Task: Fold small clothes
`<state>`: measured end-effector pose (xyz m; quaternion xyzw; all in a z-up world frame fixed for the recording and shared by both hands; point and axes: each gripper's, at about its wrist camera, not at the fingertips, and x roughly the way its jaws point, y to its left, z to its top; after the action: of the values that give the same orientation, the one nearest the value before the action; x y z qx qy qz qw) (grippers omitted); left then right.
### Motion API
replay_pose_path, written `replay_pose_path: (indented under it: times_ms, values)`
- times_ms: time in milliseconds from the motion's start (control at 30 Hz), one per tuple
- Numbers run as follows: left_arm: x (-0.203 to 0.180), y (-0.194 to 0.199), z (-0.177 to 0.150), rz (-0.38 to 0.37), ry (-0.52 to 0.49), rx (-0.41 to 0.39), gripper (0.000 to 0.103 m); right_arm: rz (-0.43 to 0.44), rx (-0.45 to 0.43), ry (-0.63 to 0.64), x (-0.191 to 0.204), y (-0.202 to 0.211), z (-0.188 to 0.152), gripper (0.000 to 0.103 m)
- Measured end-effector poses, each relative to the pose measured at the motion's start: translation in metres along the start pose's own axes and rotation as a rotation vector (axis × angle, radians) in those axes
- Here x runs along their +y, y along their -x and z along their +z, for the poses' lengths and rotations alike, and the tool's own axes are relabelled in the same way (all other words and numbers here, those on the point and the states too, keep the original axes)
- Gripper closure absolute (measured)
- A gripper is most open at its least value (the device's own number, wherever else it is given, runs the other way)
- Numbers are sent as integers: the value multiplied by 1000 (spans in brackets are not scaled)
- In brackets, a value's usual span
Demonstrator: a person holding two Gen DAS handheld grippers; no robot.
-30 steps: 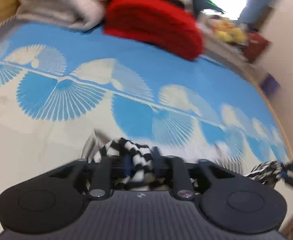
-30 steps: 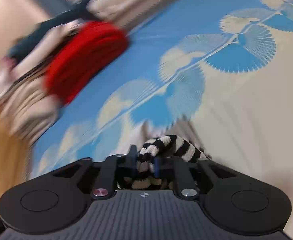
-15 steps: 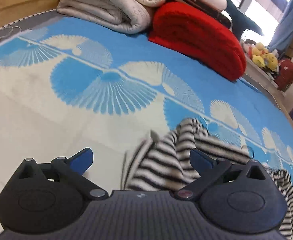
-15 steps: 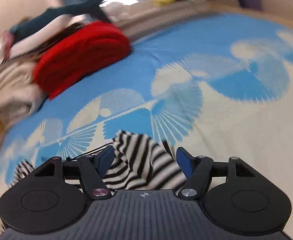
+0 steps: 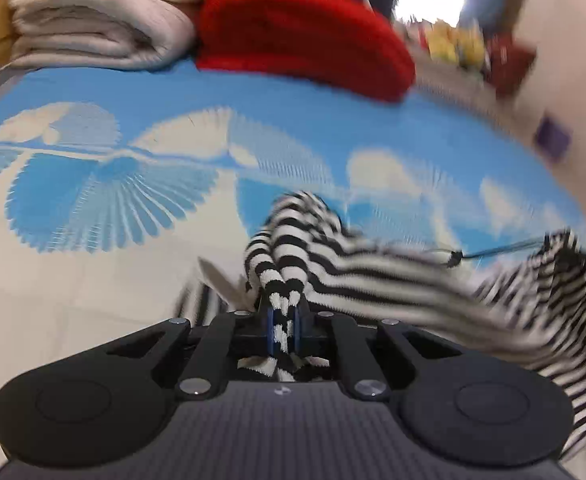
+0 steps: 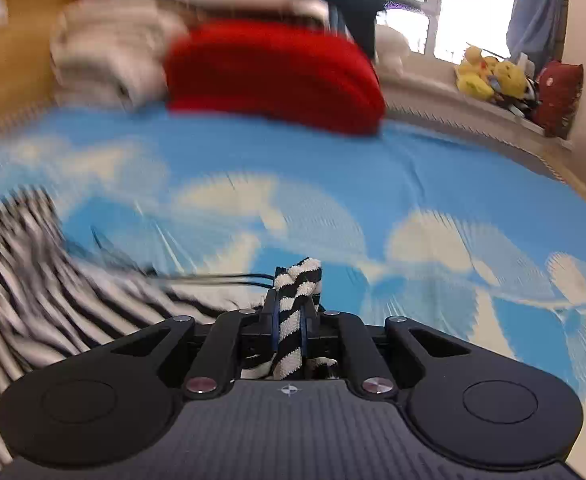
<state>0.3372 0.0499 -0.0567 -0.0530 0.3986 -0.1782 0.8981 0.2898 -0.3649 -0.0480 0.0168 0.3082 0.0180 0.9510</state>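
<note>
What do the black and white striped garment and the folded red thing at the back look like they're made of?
The black and white striped garment, pinched by the left gripper and the right gripper, looks like soft knit, probably cotton: a looped, nubby matte surface shows at the pinch. The folded red bundle looks like thick ribbed knit or fleece, but blur leaves it open.

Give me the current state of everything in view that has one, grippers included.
Left gripper: shut on the striped garment.
Right gripper: shut on the striped garment.
Striped garment: pinched at two points, stretched between the grippers, unfolded.
Red blanket: folded, at the bed's far side.
Beige blanket: folded, beside the red one.
</note>
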Motion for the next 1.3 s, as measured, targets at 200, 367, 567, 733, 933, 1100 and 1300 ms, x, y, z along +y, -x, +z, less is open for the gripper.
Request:
replay_pose_path:
  times_ms: [200,367,567,733,933,1100,1300]
  values:
    - [38,-30,2,21,108,105,93,-21,19,-280,-45,-18,10,94]
    - [24,-38,-6,67,20,82,71,-119,146,-449,-51,-72,-34,64]
    - [31,-10,3,104,82,-78,22,-93,-32,-463,-54,-32,-11,44]
    - [59,10,10,146,202,-102,22,-111,-79,-470,-54,24,0,42]
    - [55,62,-15,46,106,-53,18,-46,-6,-602,-33,106,-36,30]
    - [44,92,-76,22,6,59,18,-126,65,-540,-7,141,-104,30]
    - [25,79,-102,24,-93,171,18,-141,114,-538,-23,148,-127,30]
